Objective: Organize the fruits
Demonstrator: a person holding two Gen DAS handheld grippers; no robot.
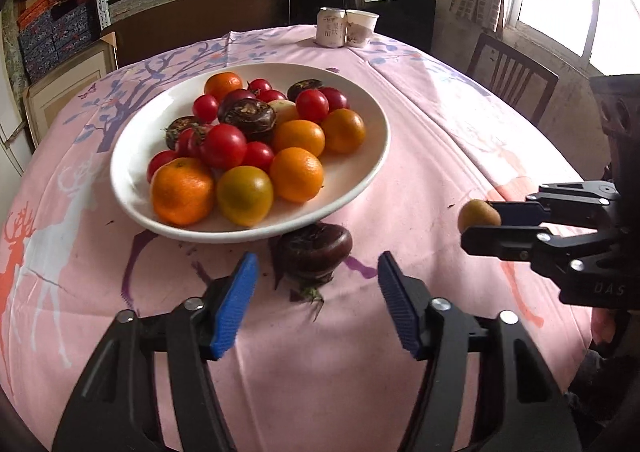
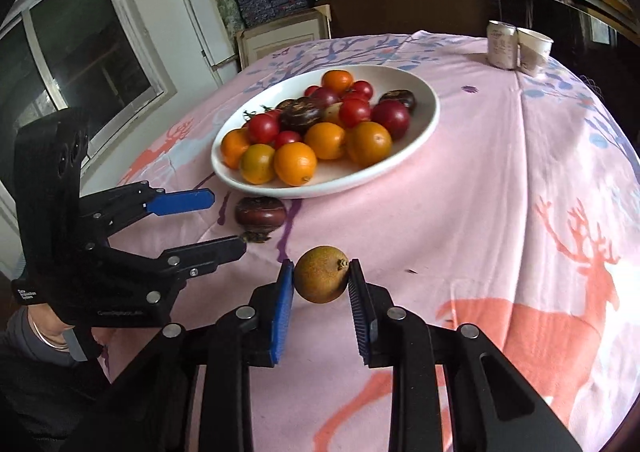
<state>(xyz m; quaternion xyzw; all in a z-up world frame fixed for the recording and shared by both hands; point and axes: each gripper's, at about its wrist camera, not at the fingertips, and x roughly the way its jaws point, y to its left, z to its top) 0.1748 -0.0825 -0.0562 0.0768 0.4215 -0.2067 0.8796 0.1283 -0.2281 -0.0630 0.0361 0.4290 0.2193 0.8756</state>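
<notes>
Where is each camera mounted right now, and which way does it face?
Left wrist: on the left gripper, facing across the table at the white plate; its open jaws flank a dark water chestnut.
Right wrist: on the right gripper, facing the same plate; its jaws hold a small brown fruit, with the wrist beside them.
Shared: plate, chestnut, brown fruit, can, paper cup, each other's gripper.

Left gripper (image 1: 316, 280), matte black linkage arms, silver rivets, ribbed blue pads on the jaws' inner faces, right gripper (image 2: 321, 281) alike, grey sleeve, thin bangle behind jaws.
</notes>
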